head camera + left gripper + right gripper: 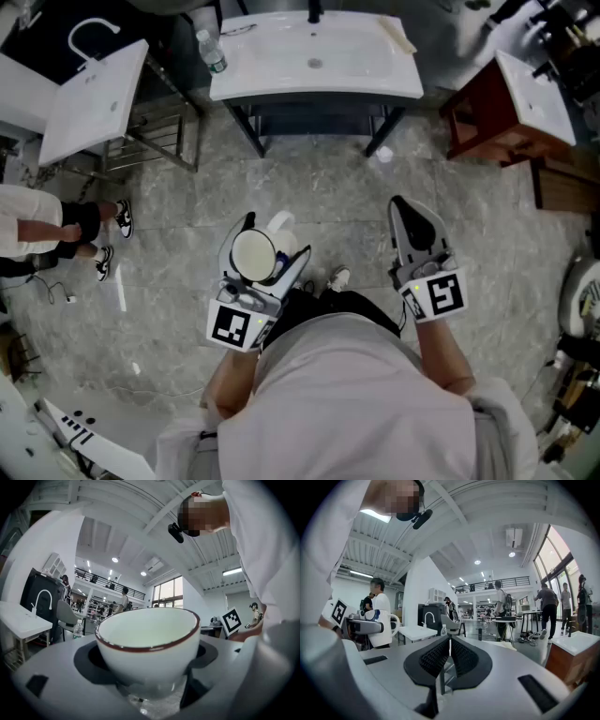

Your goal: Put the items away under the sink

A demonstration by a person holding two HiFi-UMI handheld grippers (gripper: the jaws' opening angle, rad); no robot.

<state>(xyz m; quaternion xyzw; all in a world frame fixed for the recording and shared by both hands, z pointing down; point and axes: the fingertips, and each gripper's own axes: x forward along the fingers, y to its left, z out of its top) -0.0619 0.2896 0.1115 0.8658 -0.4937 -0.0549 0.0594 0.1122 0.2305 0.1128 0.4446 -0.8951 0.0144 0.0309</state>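
Observation:
A white mug (pixel 252 255) with a brown rim and a handle sits upright between the jaws of my left gripper (pixel 260 251), which is shut on it. In the left gripper view the mug (pixel 147 641) fills the middle, its inside looks bare, and the dark pads (pixel 91 660) press on its sides. My right gripper (pixel 405 214) is held at the right, shut with nothing between its ribbed pads (pixel 436 657). From the right gripper view the mug (pixel 380 632) shows at the left. The white sink (pixel 314 52) stands ahead on a dark frame (pixel 314 117).
A water bottle (pixel 212 52) stands at the sink's left corner. Another white basin (pixel 94 94) on a metal rack is at the left, a basin on a red-brown stand (pixel 487 117) at the right. A person (pixel 37 230) stands at the left on the marble floor.

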